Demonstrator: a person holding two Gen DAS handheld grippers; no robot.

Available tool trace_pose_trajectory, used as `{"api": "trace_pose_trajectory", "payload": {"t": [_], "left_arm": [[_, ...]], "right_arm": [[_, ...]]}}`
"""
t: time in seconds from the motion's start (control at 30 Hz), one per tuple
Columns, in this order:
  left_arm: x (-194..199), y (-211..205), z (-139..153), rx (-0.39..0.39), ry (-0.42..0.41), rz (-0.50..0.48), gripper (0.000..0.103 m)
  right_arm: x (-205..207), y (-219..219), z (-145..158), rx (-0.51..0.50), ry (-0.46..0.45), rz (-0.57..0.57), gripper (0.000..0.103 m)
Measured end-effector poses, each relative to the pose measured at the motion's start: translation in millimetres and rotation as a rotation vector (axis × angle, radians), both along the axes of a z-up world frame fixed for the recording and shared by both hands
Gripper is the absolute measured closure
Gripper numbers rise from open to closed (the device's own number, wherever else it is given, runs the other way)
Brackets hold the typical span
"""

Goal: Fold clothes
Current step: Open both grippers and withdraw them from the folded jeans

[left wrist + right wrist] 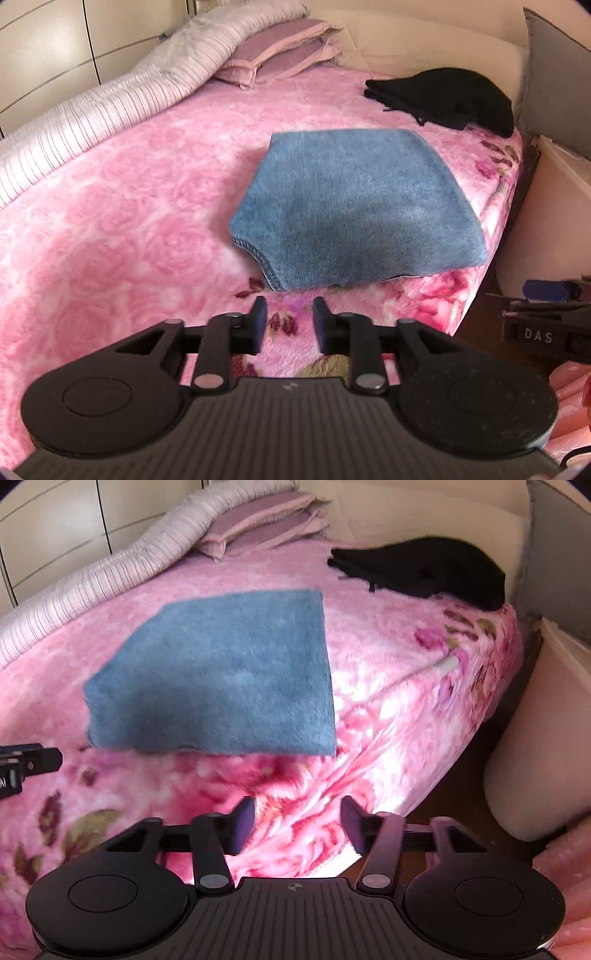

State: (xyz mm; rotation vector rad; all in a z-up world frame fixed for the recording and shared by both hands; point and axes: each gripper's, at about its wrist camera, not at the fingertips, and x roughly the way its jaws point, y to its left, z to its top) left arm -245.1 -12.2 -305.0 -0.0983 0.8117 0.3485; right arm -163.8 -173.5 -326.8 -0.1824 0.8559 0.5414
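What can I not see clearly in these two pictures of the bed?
- Blue garment: its type and underside are hidden by its own folds, in both views.
- Black clothes: number of pieces unclear; dark and far.
- Right gripper: right wrist view is motion-blurred.
- White stick-like object: smeared by blur, right wrist view.

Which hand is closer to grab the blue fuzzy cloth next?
Probably left. The left hand-held gripper sits open just short of the blue garment's stitched near edge. The right hand-held gripper hangs open farther back, near the bed's corner.
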Motion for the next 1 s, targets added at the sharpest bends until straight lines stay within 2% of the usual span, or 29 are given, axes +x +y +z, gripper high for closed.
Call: {"api": "trace_pose_trajectory", "payload": {"t": [0.17, 0.4, 0.63, 1.0], "left_arm": [[-17, -9, 17, 0.016, -0.013, 0.004, 0.071], [-35, -18, 27, 0.032, -0.015, 0.000, 0.066], [-40, -15, 26, 0.021, -0.005, 0.004, 0.066], [-22, -11, 10, -0.027, 0.021, -0.003, 0.065]], "right_arm": [[-16, 1, 22, 0.017, -0.026, 0.010, 0.039], [-33, 0, 32, -0.005, -0.042, -0.008, 0.037], [-41, 5, 36, -0.015, -0.056, 0.000, 0.037], [-29, 13, 28, -0.038, -0.043, -0.001, 0.037]]}}
